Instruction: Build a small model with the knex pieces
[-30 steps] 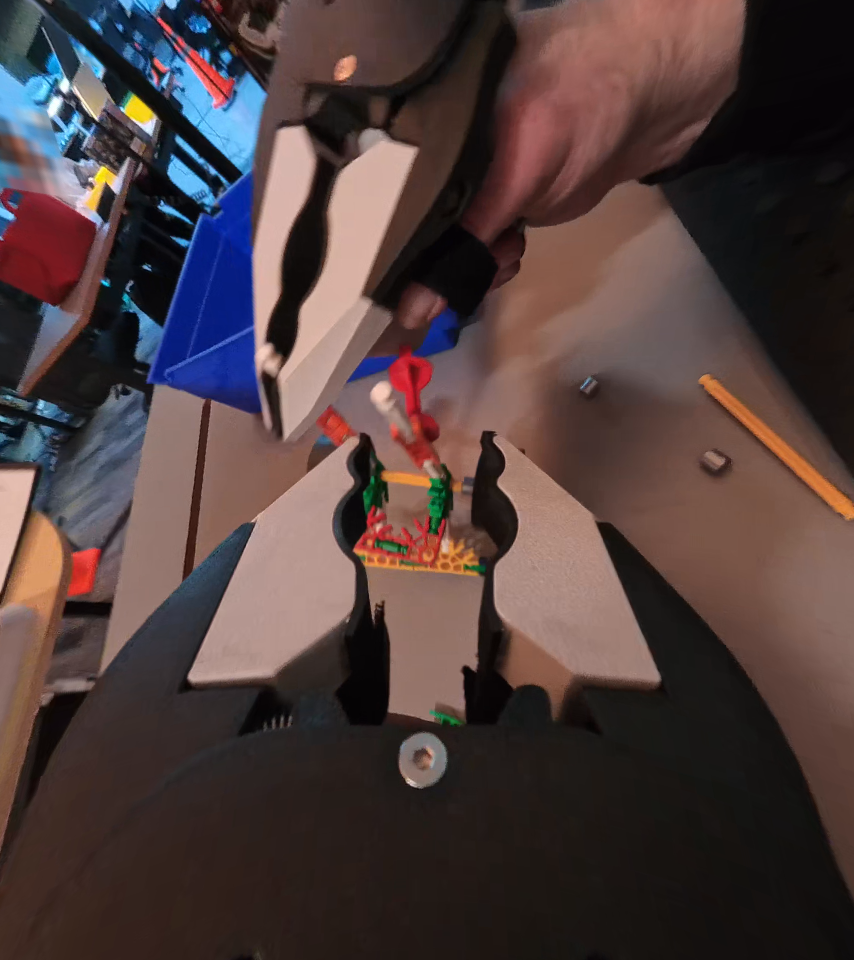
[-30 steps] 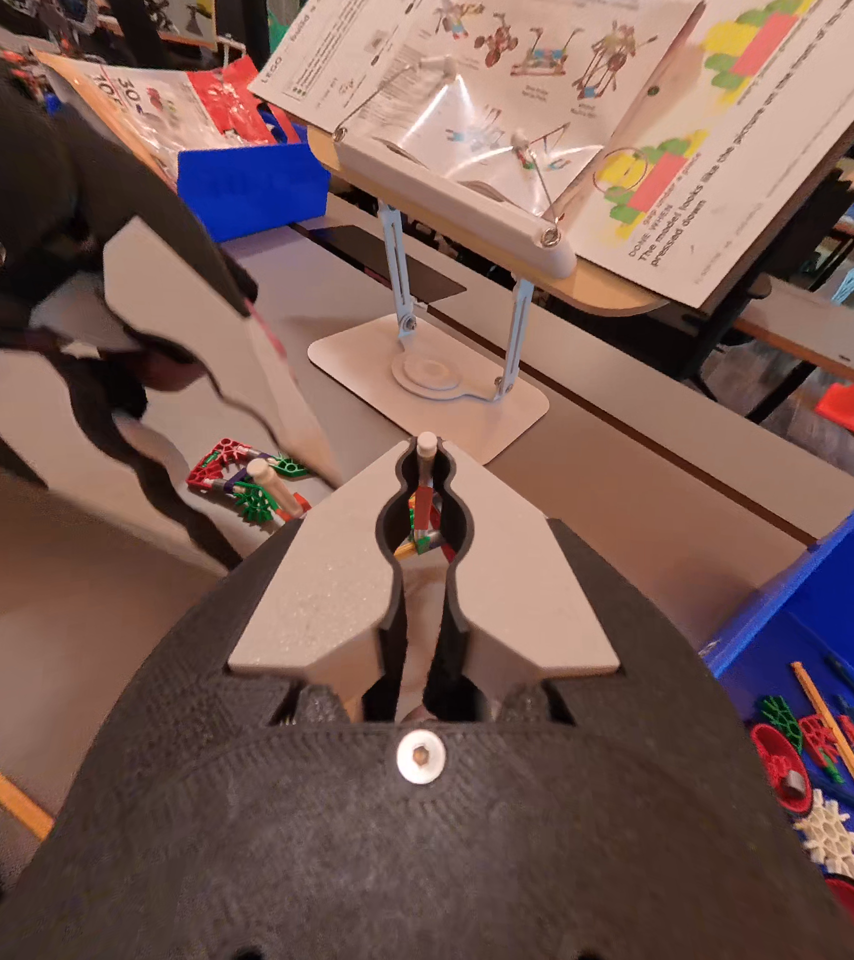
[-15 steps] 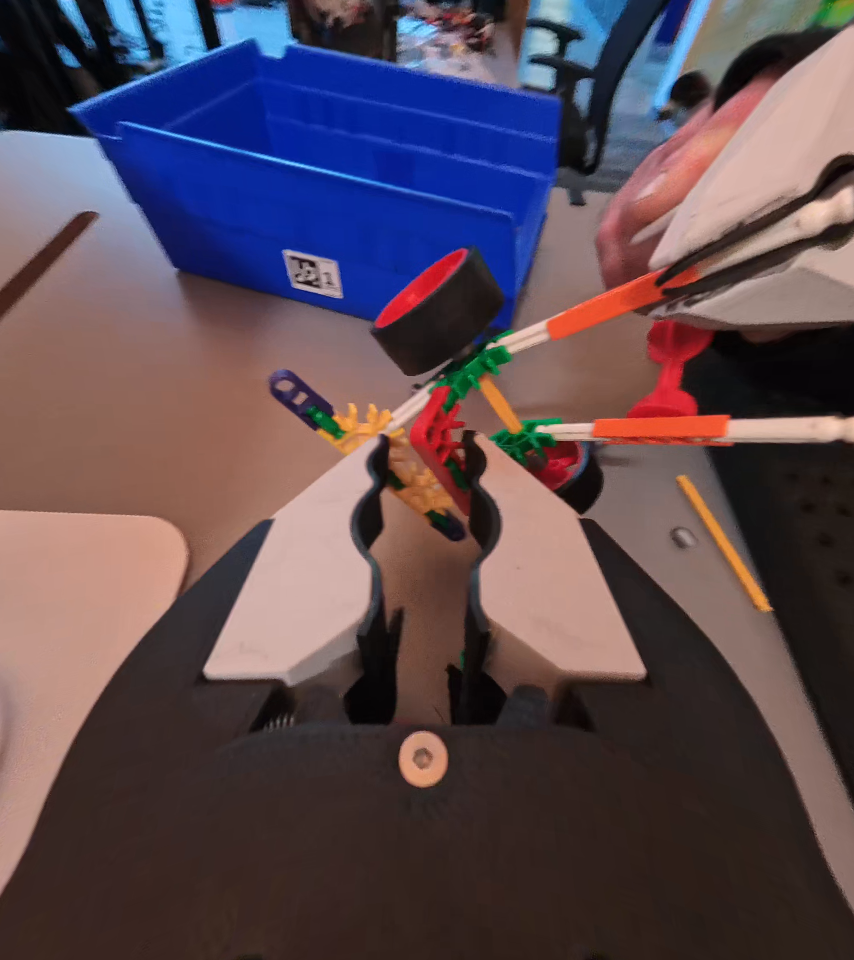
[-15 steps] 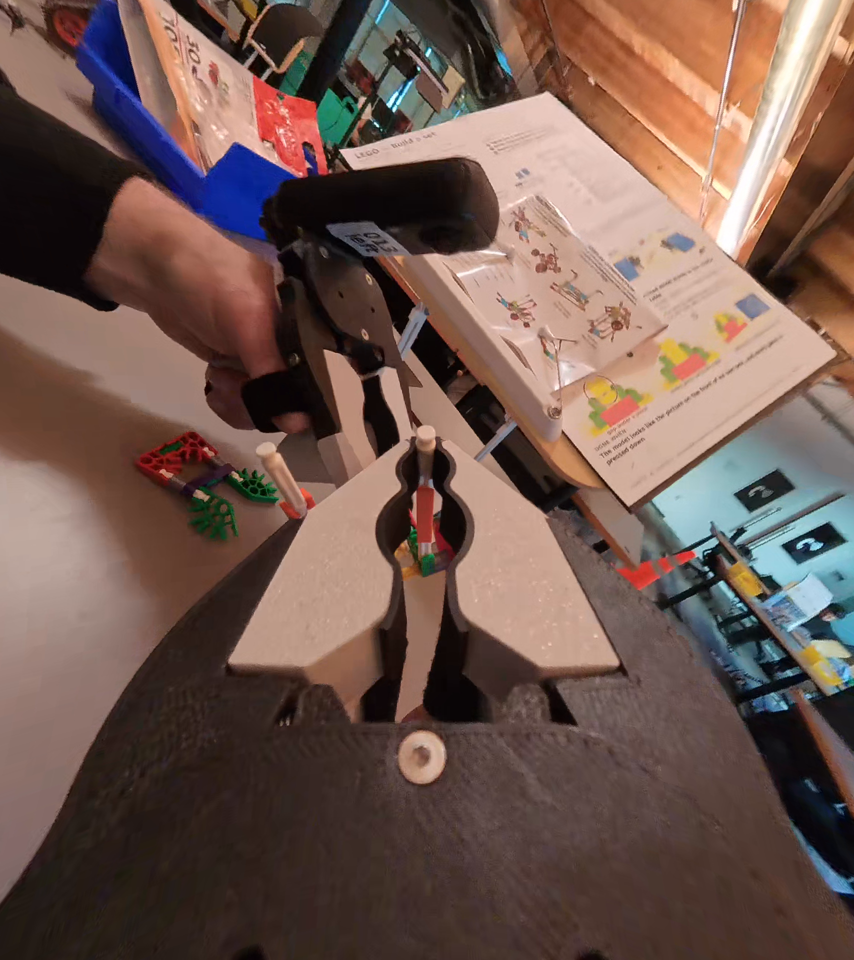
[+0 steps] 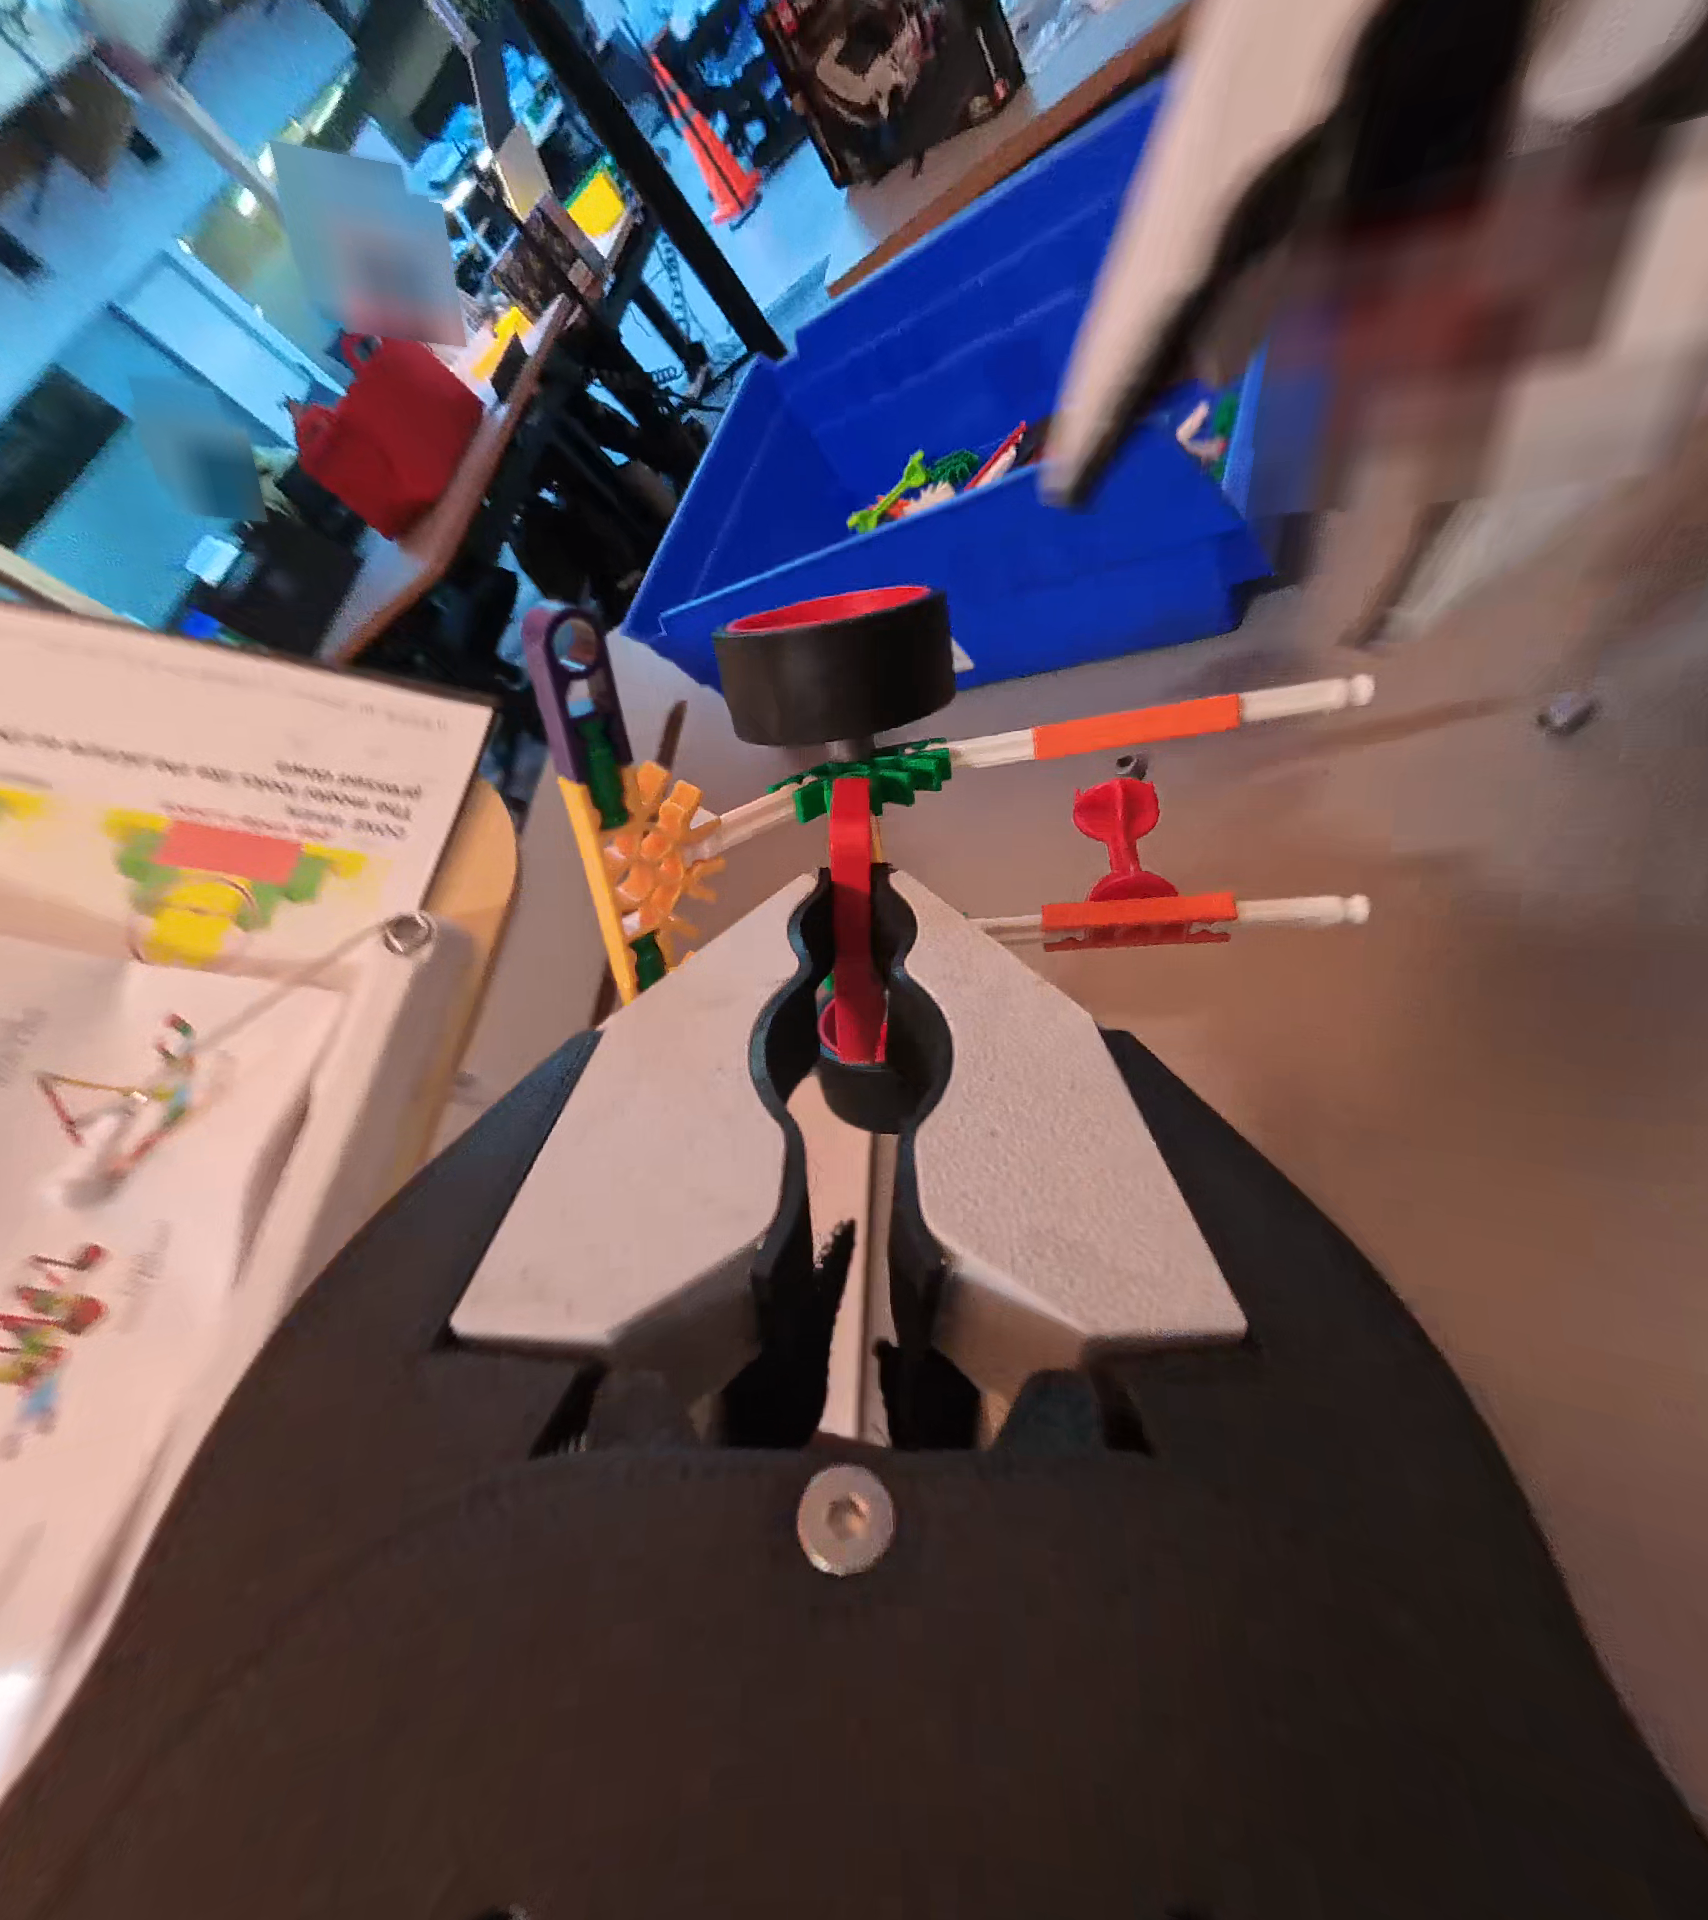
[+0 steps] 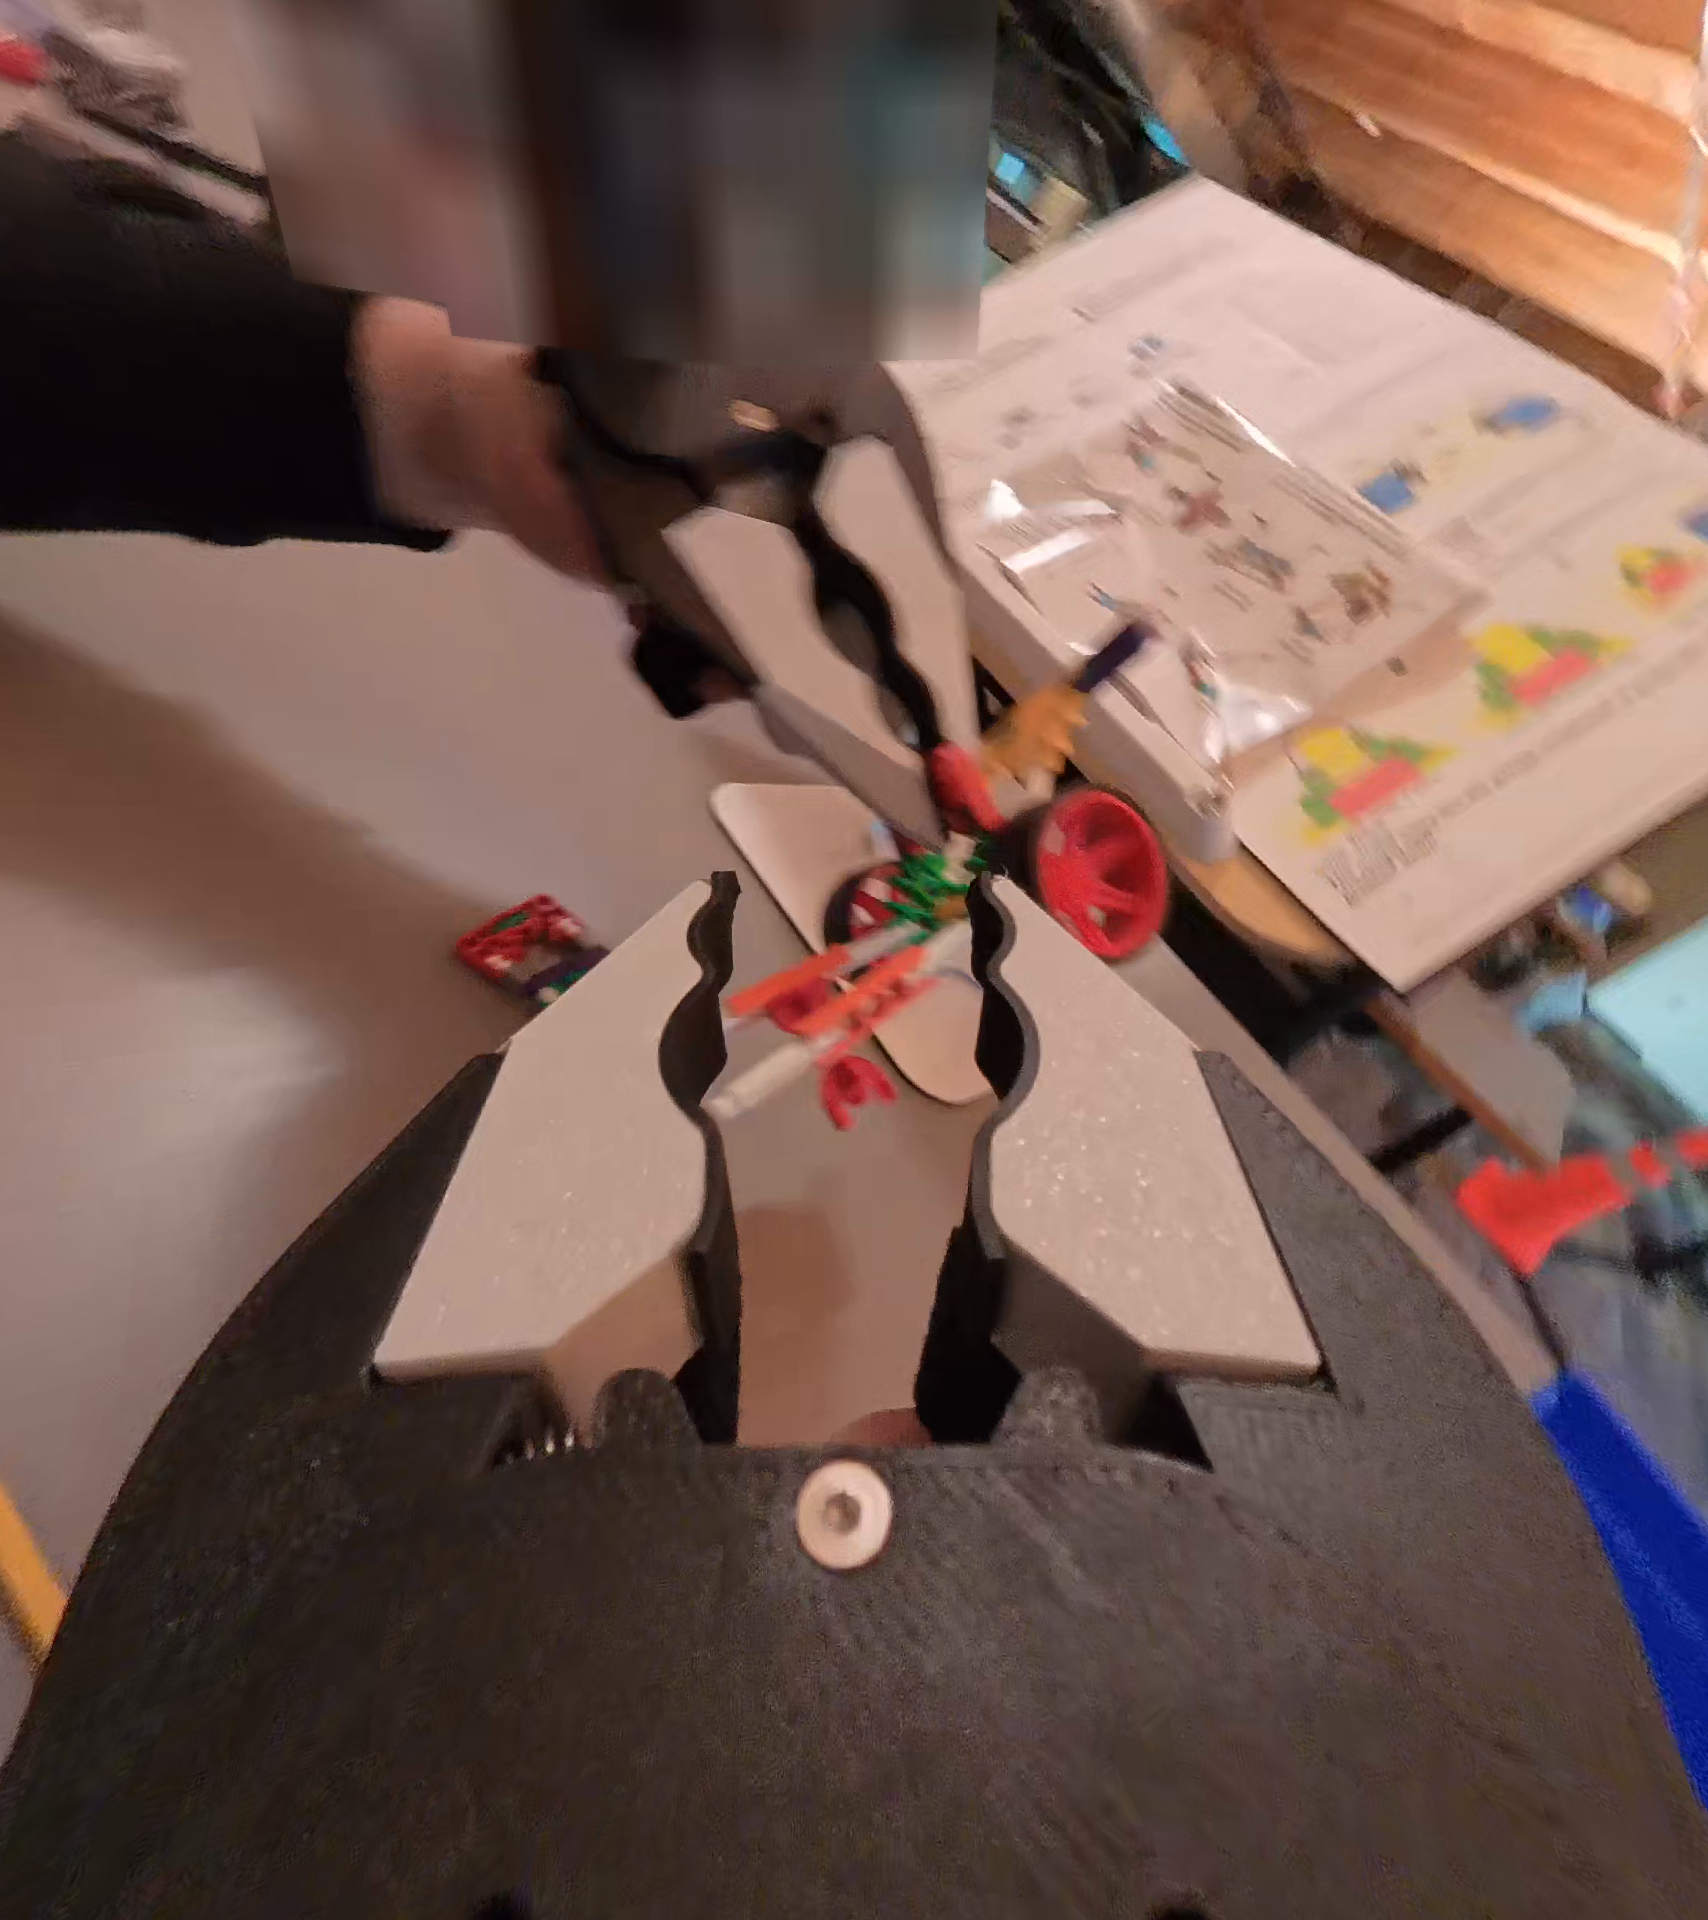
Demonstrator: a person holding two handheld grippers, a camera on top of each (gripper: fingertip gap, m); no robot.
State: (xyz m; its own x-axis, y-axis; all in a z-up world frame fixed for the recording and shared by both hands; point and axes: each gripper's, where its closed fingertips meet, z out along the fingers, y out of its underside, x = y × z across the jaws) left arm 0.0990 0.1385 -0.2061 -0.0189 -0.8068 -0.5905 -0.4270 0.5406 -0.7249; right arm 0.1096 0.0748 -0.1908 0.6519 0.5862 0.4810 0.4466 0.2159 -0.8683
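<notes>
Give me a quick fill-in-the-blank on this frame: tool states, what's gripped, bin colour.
1. The left tool is shut on the model's ___ connector.
2. The right tool is ___, gripping nothing.
3. The bin behind the toy model is ___.
4. The wheel has a black tyre and a ___ hub.

Missing words: red; open; blue; red

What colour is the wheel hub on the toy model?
Red hub inside a black tyre; clearest in the right wrist view.
</notes>
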